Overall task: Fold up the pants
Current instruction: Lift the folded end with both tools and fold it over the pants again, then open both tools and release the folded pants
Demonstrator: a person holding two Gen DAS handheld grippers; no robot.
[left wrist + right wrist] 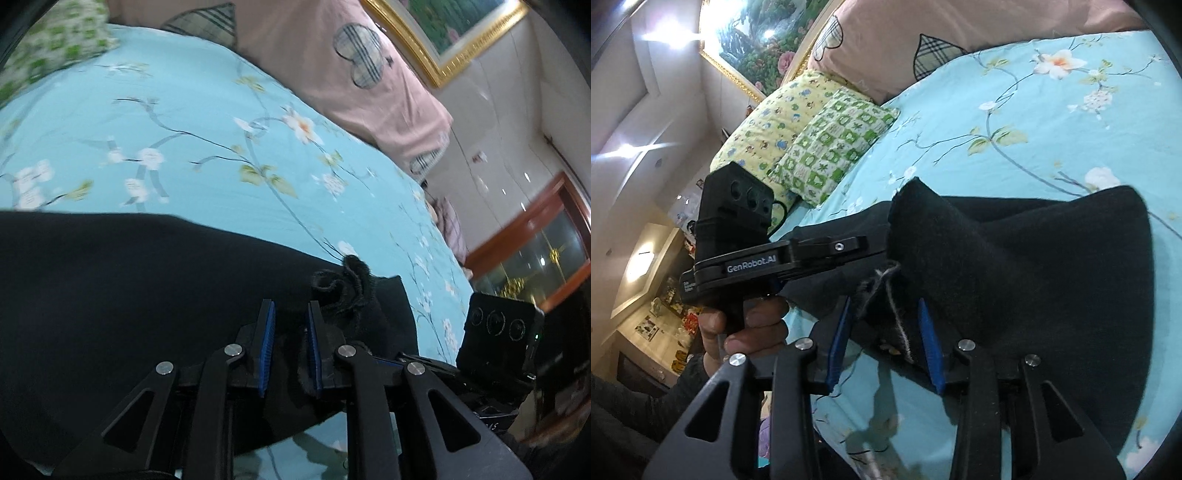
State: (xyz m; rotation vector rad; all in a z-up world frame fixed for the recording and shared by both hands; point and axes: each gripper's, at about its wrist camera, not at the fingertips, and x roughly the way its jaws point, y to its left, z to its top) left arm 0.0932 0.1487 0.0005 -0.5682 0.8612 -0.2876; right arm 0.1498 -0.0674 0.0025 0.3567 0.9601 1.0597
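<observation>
A bed under a turquoise floral cotton sheet (229,122) fills both views. In the left wrist view, the black fleece pants (110,280) spread across the lower left; at lower centre the left gripper (291,317) stands slightly apart, cloth lying between its blue pads, apparently unpinched. In the right wrist view, a person's hand (746,328) holds the other tool at lower left; the right gripper (886,317) at lower centre stands apart around a frayed hem. To fold well, lay both corners flat and edges matched before withdrawing. The green checked pillow (831,144), upper left, lies clear of the pants.
</observation>
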